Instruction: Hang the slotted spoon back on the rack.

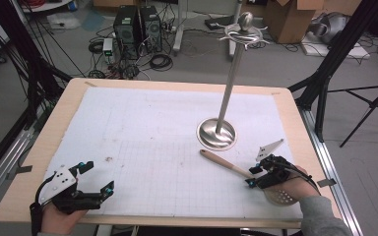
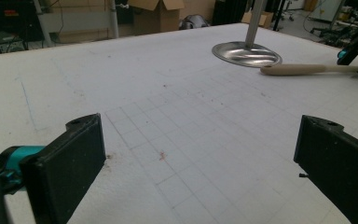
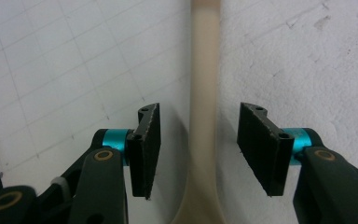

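At the near right corner of the table, you are bringing your right gripper [image 1: 254,176] down over the wooden handle of the slotted spoon [image 1: 224,165], which is lying flat on the white mat with its perforated head under your hand and its handle pointing toward the middle of the table. The right fingers [image 3: 148,149] are standing on either side of the handle with gaps showing, so the grip is not yet made and nothing is lifted. At the near left corner, your left gripper [image 1: 98,184] is waiting with its fingers wide apart and empty. Farther back, the steel hanging stand [image 1: 218,133] is standing bare, so closing, lifting and probably hanging are all remaining.
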### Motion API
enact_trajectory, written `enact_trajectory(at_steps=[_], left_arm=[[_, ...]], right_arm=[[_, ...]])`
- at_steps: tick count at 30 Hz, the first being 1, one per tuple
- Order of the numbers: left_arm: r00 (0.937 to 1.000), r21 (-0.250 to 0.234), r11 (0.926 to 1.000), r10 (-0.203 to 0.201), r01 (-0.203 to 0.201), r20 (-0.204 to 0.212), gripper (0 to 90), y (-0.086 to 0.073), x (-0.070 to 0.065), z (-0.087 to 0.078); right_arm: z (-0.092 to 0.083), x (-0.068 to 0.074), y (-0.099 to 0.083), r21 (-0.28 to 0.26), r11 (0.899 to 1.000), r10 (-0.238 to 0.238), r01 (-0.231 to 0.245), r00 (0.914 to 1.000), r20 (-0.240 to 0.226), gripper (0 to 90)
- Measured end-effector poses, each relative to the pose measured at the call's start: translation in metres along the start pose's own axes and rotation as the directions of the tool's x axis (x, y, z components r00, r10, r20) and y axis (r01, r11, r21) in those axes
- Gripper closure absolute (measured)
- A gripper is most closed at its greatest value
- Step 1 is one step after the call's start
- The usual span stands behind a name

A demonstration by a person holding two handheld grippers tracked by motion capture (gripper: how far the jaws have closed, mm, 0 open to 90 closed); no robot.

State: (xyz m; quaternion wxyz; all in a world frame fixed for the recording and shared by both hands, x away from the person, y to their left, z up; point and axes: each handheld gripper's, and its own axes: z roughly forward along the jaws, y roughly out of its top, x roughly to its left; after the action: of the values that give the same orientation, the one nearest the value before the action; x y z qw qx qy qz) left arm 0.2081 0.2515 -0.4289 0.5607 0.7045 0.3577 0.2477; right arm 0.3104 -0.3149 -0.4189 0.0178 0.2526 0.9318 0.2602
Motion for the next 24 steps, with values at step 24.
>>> enact_trajectory(at_steps=[24], left_arm=[[0.9999, -0.003, 0.9999, 0.011, -0.011, -0.003, 2.3, 0.002, -0.0032, -0.0012]], right_arm=[[-0.0018, 0.0076, -0.0013, 0.015, 1.0, 0.003, -0.004, 0.9981, 0.062, 77.4]])
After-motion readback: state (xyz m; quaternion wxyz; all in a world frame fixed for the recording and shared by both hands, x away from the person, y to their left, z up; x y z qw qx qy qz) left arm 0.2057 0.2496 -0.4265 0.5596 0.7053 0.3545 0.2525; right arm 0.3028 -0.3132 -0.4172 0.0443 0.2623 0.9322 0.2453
